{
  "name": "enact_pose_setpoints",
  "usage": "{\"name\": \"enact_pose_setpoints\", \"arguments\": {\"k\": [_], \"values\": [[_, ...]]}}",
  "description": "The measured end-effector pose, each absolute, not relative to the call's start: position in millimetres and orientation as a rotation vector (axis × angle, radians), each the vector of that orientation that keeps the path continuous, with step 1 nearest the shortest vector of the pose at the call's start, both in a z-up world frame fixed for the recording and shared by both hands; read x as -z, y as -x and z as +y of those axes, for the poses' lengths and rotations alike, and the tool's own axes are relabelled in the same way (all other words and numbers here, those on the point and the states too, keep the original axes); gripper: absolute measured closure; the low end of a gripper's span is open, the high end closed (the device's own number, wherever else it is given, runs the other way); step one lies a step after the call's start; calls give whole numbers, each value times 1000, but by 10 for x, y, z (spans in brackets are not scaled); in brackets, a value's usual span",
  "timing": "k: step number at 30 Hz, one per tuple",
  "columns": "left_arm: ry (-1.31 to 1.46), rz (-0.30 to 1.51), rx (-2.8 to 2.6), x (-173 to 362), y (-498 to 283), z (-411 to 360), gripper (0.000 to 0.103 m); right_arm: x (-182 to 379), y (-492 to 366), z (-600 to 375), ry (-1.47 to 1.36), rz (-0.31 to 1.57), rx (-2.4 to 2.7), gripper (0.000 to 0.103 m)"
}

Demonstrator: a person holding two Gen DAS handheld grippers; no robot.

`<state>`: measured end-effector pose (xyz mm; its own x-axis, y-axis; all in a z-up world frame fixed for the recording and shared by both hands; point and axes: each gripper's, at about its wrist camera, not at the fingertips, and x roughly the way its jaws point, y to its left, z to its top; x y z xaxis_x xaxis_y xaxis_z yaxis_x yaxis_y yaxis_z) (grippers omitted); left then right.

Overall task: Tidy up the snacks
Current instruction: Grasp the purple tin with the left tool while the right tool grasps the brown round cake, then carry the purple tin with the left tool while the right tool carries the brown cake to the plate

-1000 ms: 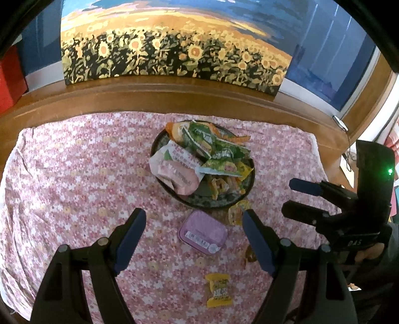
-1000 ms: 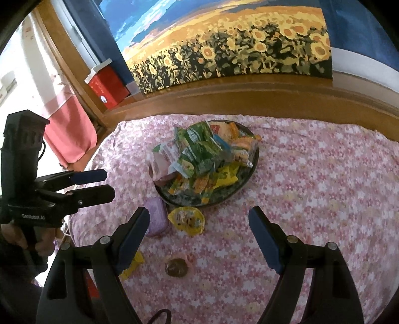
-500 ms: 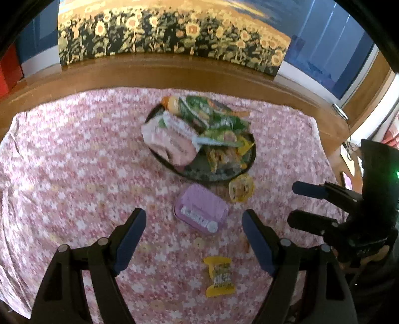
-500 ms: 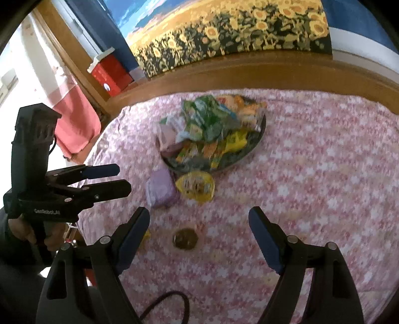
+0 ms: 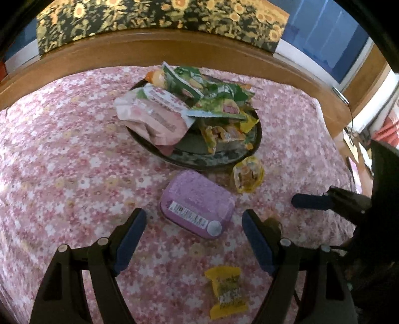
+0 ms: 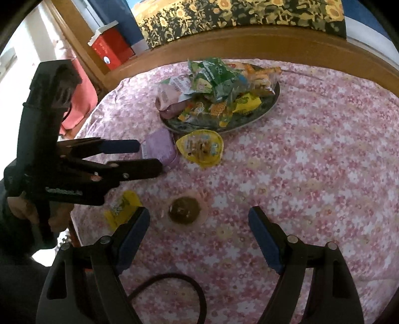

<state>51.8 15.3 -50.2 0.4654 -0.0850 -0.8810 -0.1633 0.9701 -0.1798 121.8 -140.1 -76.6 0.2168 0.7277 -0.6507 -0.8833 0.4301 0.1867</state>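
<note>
A dark round plate [image 5: 197,159] [image 6: 271,102] heaped with snack packets stands on the pink flowered cloth. In front of it lie a purple box [image 5: 197,203] [image 6: 159,147], a yellow-lidded jelly cup [image 5: 248,174] [image 6: 200,147], a small yellow wrapped candy [image 5: 225,287] [image 6: 122,205] and a round brown snack in clear wrap [image 6: 184,210]. My left gripper [image 5: 193,224] [image 6: 146,155] is open, just short of the purple box. My right gripper [image 6: 199,221] is open and empty, just short of the brown snack; it also shows in the left wrist view [image 5: 309,202].
A wooden ledge [image 5: 174,49] with a sunflower painting [image 5: 159,17] runs behind the table. A red box [image 6: 112,47] stands at the far left. The table's left edge [image 6: 74,224] is near my left hand. A dark cable [image 6: 174,296] loops below the right gripper.
Both grippers have moved forward and down toward the loose snacks; the purple box and brown snack look larger and nearer. Nothing has been taken hold of.
</note>
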Motion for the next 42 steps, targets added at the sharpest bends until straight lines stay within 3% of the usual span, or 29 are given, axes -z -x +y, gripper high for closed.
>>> {"name": "enact_pose_setpoints", "arguments": {"k": [5, 8, 11, 12, 13, 42], "values": [[192, 1087, -41, 557, -564, 90, 21, 793, -1113, -1293, 340, 696, -1097, 20], [172, 1086, -48, 558, -566, 80, 33, 827, -999, -1164, 465, 634, -1040, 24], [194, 1073, -26, 527, -514, 127, 37, 850, -946, -1116, 525, 580, -1009, 45], [202, 1068, -20, 514, -499, 140, 37, 834, -960, -1126, 512, 573, -1012, 66], [208, 1060, -19, 489, -451, 171, 38, 819, -984, -1130, 503, 575, -1008, 69], [267, 1023, -65, 223, -362, 350, 37, 434, -1057, -1594, 303, 585, -1105, 71]]}}
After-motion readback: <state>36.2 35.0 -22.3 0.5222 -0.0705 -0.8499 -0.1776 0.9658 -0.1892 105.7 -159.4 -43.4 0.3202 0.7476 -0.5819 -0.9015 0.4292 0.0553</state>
